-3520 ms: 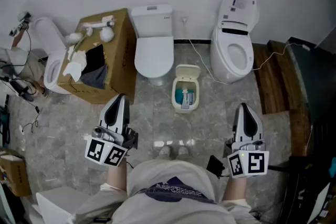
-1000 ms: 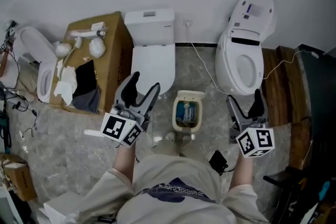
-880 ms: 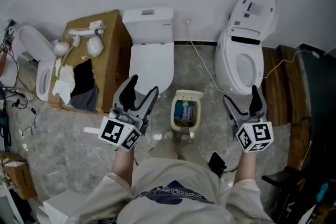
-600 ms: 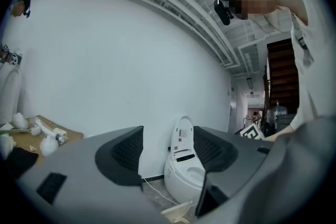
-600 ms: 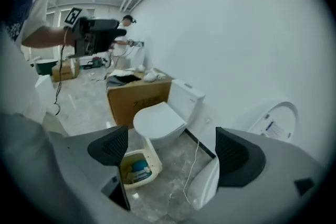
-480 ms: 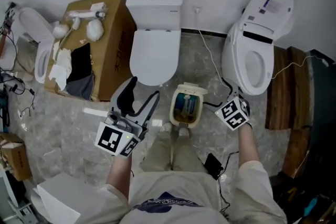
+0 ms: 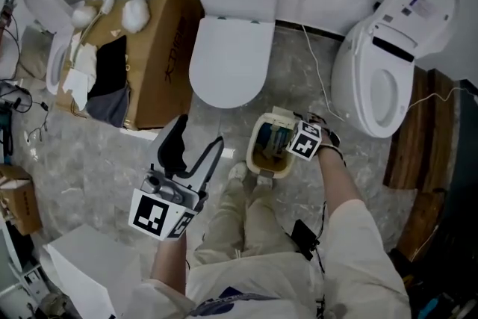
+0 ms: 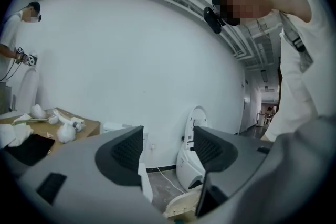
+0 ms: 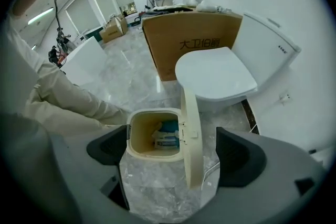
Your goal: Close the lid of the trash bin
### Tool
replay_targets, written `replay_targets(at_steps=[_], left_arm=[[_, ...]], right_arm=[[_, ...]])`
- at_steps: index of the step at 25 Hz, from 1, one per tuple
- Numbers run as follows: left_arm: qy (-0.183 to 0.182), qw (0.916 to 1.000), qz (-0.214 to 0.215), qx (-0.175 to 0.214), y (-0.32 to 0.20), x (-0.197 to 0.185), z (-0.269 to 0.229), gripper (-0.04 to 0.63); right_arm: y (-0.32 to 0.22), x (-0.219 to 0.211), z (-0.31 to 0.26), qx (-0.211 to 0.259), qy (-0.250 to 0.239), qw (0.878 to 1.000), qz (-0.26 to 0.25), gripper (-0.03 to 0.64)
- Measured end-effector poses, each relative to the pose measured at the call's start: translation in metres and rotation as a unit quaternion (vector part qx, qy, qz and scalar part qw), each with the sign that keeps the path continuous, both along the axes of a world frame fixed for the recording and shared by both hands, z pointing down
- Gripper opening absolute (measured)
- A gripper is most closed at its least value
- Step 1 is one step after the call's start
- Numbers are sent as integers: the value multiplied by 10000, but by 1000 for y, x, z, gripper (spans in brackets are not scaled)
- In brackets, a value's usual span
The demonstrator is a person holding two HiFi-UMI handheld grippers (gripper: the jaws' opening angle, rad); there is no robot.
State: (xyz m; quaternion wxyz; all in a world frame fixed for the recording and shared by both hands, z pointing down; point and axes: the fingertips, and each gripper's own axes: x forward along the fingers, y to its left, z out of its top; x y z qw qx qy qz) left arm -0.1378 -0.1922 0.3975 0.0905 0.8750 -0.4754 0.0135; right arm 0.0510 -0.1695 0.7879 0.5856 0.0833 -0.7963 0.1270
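Observation:
A small cream trash bin (image 7: 261, 162) stands on the marble floor in front of my feet. Its lid (image 7: 281, 116) is hinged up on the far side. Blue and white rubbish lies inside the bin (image 9: 137, 136). My right gripper (image 7: 288, 138) hangs just above it and points steeply down. In the right gripper view the right gripper (image 9: 173, 153) is open wide; the upright lid (image 9: 192, 139) stands between the jaws, untouched. My left gripper (image 7: 199, 137) is held left of the bin, open and empty. The left gripper view shows the left gripper (image 8: 169, 152) aimed level at the wall.
A white toilet (image 7: 228, 63) with its seat down stands just behind the bin. A second toilet (image 7: 388, 75) with its lid up is to the right, with a cable (image 7: 317, 78) on the floor between them. A cardboard box (image 7: 146, 48) sits at the left, wooden planks (image 7: 407, 157) at the right.
My right gripper has dropped from chest height to just over the bin and turned to point down. The left gripper has sunk a little. The head view has tilted closer over the bin.

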Motion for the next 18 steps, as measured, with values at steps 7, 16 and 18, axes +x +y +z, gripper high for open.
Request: replay_targets(at_steps=[7,16,18], left_arm=[[8,9998,-118,-134,-10,-6,22,276],[25,10000,-21,-94,-25,2,21,276],[-24,9999,39,-122,-25,9,26,276]], right_arm=[[2,-5,34,-334,227,9989,-252,525],[27,-20,26,-344,-44,9994,-73,525],[36,-22,26,-335,-89,9994,-13,525]])
